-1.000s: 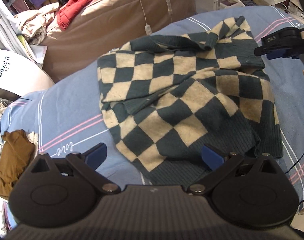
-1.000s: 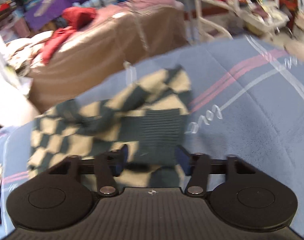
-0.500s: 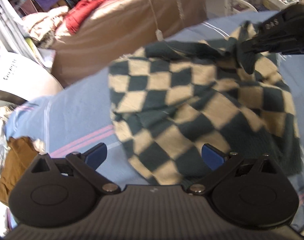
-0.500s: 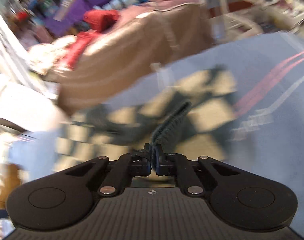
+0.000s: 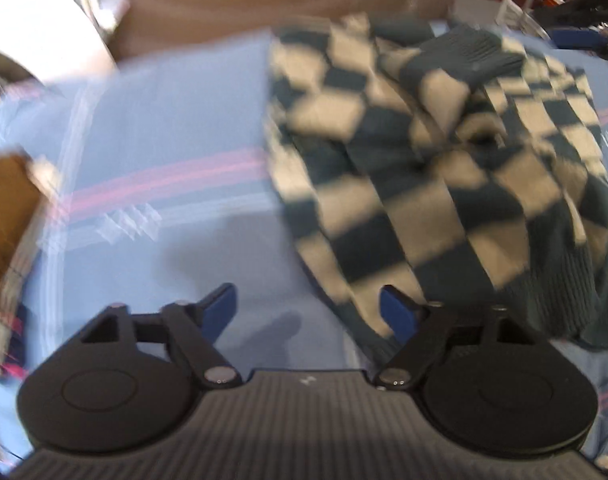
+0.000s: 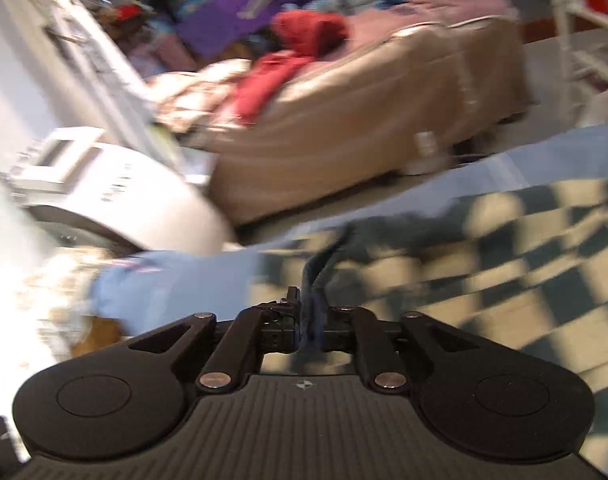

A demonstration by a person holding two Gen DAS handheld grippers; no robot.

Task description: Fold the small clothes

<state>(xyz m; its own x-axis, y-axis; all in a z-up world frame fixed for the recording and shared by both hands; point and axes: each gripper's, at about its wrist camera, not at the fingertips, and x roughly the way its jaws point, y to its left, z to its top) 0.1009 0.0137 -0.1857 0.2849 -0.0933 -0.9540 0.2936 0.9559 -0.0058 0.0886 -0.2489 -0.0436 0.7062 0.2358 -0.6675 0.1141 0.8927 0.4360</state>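
A checkered sweater (image 5: 444, 168) is seen crumpled on a blue sheet (image 5: 164, 128), filling the right half of the left wrist frame. The left hand-held gripper (image 5: 309, 312) is held wide open and empty at the sweater's lower edge. The right hand-held gripper (image 6: 310, 320) is clamped tight on a dark ribbed edge of the sweater (image 6: 484, 248), at lower centre.

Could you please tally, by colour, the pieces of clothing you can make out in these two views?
Dark green and cream checked: 1, the sweater, its edge pinched in the right gripper
Red: 1, the garment heaped on the brown couch
Brown: 1, the cloth at the blue sheet's left edge
Total: 3; the blurred piles behind are left uncounted.
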